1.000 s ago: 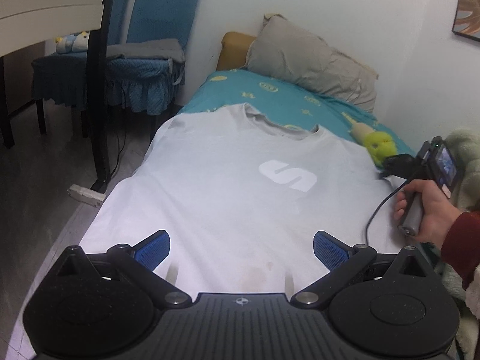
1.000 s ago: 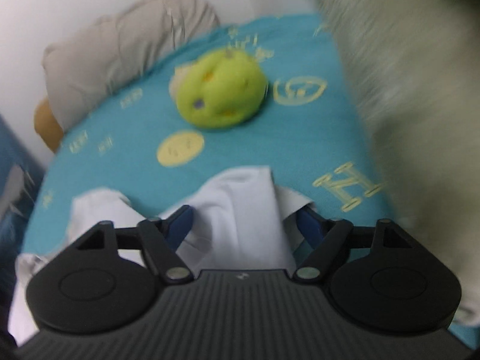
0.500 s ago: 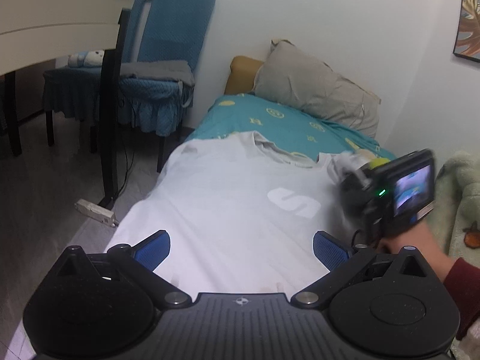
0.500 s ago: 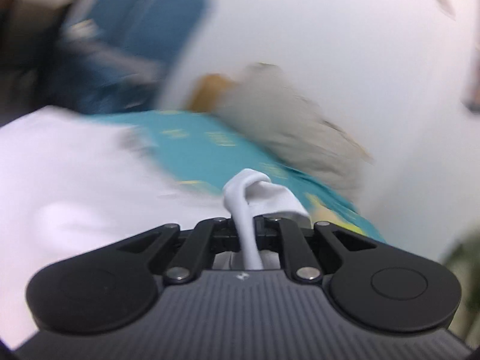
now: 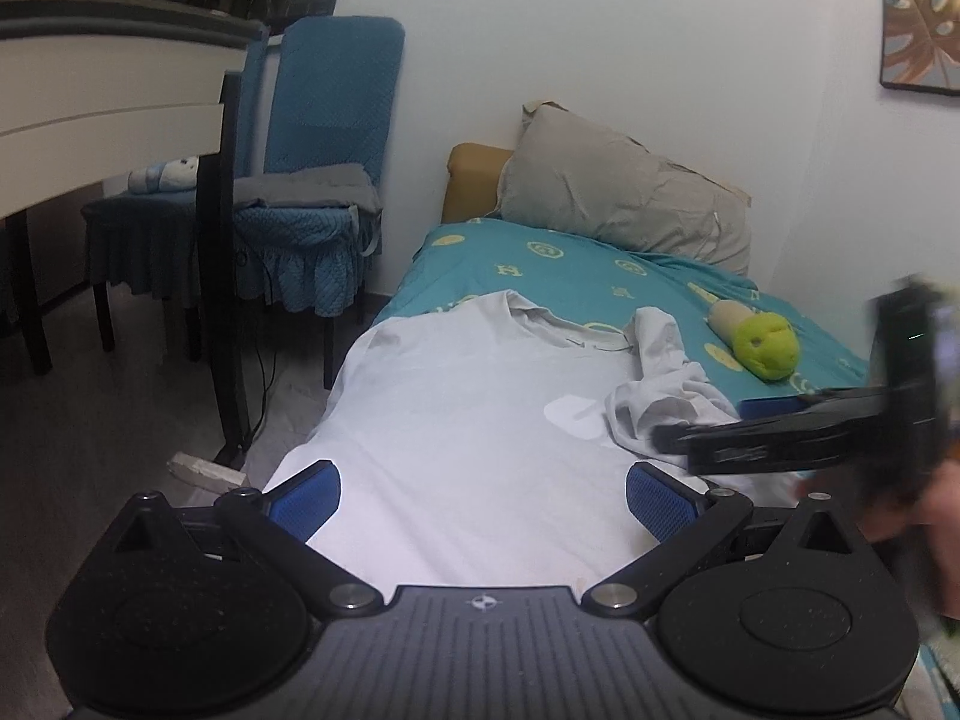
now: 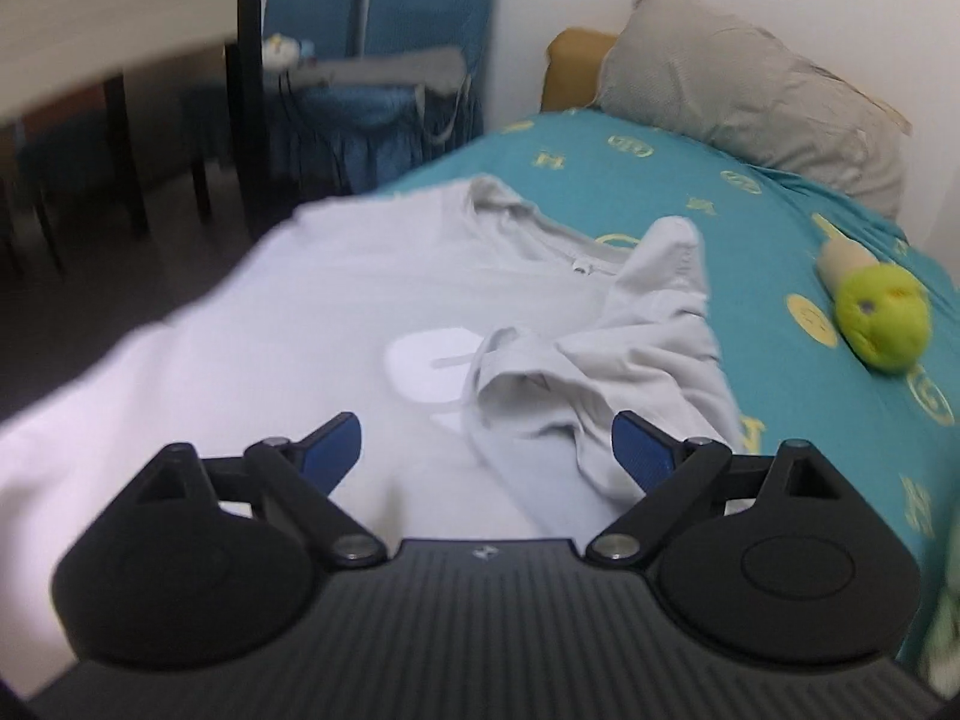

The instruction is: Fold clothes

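A white T-shirt (image 5: 456,420) (image 6: 288,324) with a pale chest logo lies flat on the bed, collar toward the pillow. Its right sleeve (image 5: 660,396) (image 6: 600,354) is turned inward in a crumpled heap over the chest. My left gripper (image 5: 483,495) stands open above the shirt's lower part, nothing between its blue pads. My right gripper (image 6: 486,444) is open too, hovering just short of the heaped sleeve. In the left wrist view the right gripper (image 5: 750,429) shows blurred at the right edge, held by a hand.
A teal sheet (image 5: 576,258) covers the bed, with a grey pillow (image 5: 624,198) at its head. A green plush toy (image 5: 762,342) (image 6: 876,315) lies right of the shirt. Blue chairs (image 5: 324,180) and a desk (image 5: 108,114) with a black leg stand left of the bed.
My right gripper closed on the right sleeve, carried it inward over the chest, then opened and let it drop. The left gripper rose slightly and stayed open.
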Available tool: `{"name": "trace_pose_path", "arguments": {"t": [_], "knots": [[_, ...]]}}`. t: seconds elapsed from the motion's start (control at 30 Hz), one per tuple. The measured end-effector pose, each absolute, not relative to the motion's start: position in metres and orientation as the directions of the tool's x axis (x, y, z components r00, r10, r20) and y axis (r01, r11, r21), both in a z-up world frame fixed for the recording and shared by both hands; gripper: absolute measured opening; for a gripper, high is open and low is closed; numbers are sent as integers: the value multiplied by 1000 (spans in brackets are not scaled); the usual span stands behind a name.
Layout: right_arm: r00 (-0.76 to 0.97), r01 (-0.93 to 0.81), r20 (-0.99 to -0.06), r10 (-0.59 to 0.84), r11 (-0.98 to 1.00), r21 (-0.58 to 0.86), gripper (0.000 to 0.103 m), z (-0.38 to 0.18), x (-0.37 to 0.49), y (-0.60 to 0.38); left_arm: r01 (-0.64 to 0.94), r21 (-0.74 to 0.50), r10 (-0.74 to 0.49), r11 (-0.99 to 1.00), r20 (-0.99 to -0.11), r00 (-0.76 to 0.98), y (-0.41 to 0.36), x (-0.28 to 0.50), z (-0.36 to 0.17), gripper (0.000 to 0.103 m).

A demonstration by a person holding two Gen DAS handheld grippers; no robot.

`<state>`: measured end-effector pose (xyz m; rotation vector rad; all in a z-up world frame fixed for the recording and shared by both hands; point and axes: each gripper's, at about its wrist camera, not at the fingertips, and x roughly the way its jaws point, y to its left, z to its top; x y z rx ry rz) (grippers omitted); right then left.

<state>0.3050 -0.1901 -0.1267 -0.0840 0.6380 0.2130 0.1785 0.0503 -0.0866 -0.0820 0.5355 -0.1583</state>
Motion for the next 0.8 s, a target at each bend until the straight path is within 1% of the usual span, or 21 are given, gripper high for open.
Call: {"name": "trace_pose_path", "arguments": {"t": [0.13,0.27,0.37,0.47,0.53,0.6,0.73,0.8], "knots": [[811,-82,-569,137,989,122,92,-71,223,-218,187,-55,-190,981,-492,850,39,166,-87,102],[847,103,-530,33,969,225,92,-35,151,-244,278,29,-227,960,-499,836,8,164,-97,102],[880,173,-475,-9,937,304,92,-30,117,-261,345,93,-256,934,-499,828,-26,183,-108,100],[888,252,-457,-47,881,399,92,-36,103,-284,409,157,-284,899,-502,817,-61,203,-118,99],[880,321,-460,-119,863,391,92,-42,107,-298,449,199,-302,871,-505,809,-84,216,-126,99],[867,374,-464,-181,852,366,92,-48,116,-310,488,240,-319,839,-508,800,-107,229,-133,95],[856,404,-475,-206,839,364,92,-63,132,-323,558,319,-352,766,-518,779,-154,255,-147,94],[850,418,-481,-216,832,364,92,-71,140,-329,590,357,-368,724,-524,768,-177,268,-154,90]]}}
